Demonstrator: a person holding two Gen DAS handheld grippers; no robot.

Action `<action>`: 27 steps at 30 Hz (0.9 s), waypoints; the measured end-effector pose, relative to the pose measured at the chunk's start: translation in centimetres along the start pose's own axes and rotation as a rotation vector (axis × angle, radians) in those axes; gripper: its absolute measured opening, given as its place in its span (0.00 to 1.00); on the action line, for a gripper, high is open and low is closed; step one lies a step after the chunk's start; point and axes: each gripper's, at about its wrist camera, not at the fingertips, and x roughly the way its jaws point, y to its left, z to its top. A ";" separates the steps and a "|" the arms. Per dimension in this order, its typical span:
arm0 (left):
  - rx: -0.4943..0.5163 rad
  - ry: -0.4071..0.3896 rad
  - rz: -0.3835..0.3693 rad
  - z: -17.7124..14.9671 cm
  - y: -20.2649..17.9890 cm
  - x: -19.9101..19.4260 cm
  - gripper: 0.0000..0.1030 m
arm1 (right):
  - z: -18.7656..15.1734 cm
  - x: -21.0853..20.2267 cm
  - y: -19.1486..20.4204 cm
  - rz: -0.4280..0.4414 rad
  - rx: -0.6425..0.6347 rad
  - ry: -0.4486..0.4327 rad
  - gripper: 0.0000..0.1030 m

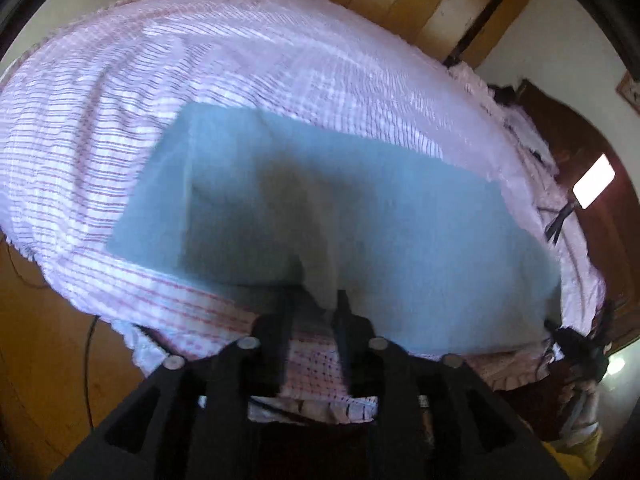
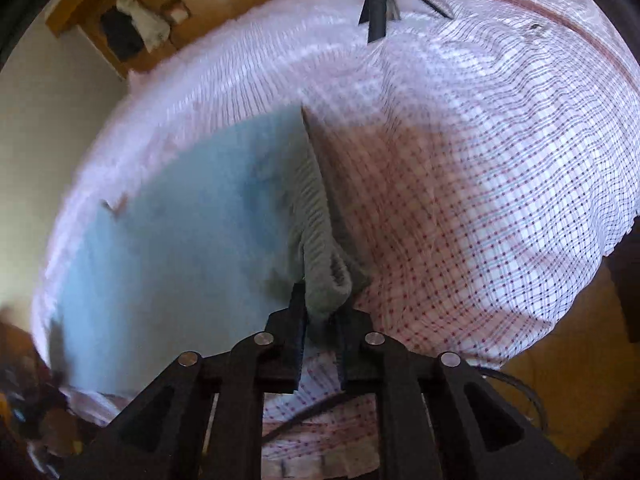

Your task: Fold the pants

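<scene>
Light blue pants point(image 1: 320, 208) lie spread on a bed with a pink and white checked sheet point(image 1: 200, 60). My left gripper point(image 1: 314, 300) is at the near edge of the pants, its fingers closed on a fold of the blue fabric. In the right wrist view the pants point(image 2: 180, 240) lie to the left, with a grey ribbed waistband point(image 2: 320, 232) running along their right edge. My right gripper point(image 2: 320, 312) is shut on the near end of that waistband. Both views are blurred.
The checked sheet point(image 2: 480, 200) covers the whole bed. Wooden floor point(image 1: 40, 340) shows below the bed's near edge. Wooden cupboards point(image 1: 440, 4) stand behind the bed. A black strap point(image 2: 376, 0) lies at the bed's far edge. A dark wooden headboard point(image 1: 592, 168) is at right.
</scene>
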 end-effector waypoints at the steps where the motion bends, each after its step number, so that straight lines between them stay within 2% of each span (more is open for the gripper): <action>1: -0.014 -0.020 0.000 -0.1 0.5 -0.7 0.29 | 0.1 -0.2 0.4 -0.021 -0.025 0.002 0.11; 3: -0.042 -0.059 0.014 -0.2 1.4 -1.9 0.30 | 0.1 -0.7 1.2 -0.090 -0.066 -0.006 0.23; 7: -0.072 -0.133 0.133 0.0 3.2 -3.1 0.30 | 0.3 -3.5 2.7 -0.149 -0.114 -0.102 0.23; 10: -0.109 -0.148 0.116 0.8 4.4 -3.0 0.30 | 0.3 -5.7 3.9 -0.171 -0.136 -0.190 0.31; 12: -0.116 -0.149 0.096 1.3 5.0 -2.8 0.31 | 0.3 -6.3 4.7 -0.181 -0.177 -0.225 0.41; 14: -0.129 -0.136 0.071 1.8 5.3 -2.2 0.31 | 0.3 -5.9 5.0 -0.171 -0.211 -0.219 0.43; 18: -0.133 -0.099 0.033 1.9 5.1 -1.1 0.31 | 0.0 -3.2 5.3 -0.147 -0.219 -0.139 0.43; 21: -0.095 -0.090 0.048 1.6 4.4 -0.4 0.31 | -0.5 -1.1 4.8 -0.158 -0.197 -0.090 0.43; 23: -0.058 -0.095 0.077 1.2 3.9 0.0 0.30 | -0.9 0.2 4.4 -0.136 -0.165 -0.059 0.43; 24: -0.048 -0.102 0.088 1.0 3.8 0.1 0.28 | -1.0 0.3 4.1 -0.133 -0.155 -0.057 0.43; 27: -0.018 -0.136 0.104 0.7 3.6 0.0 0.06 | -1.5 0.5 4.2 -0.136 -0.159 -0.083 0.46</action>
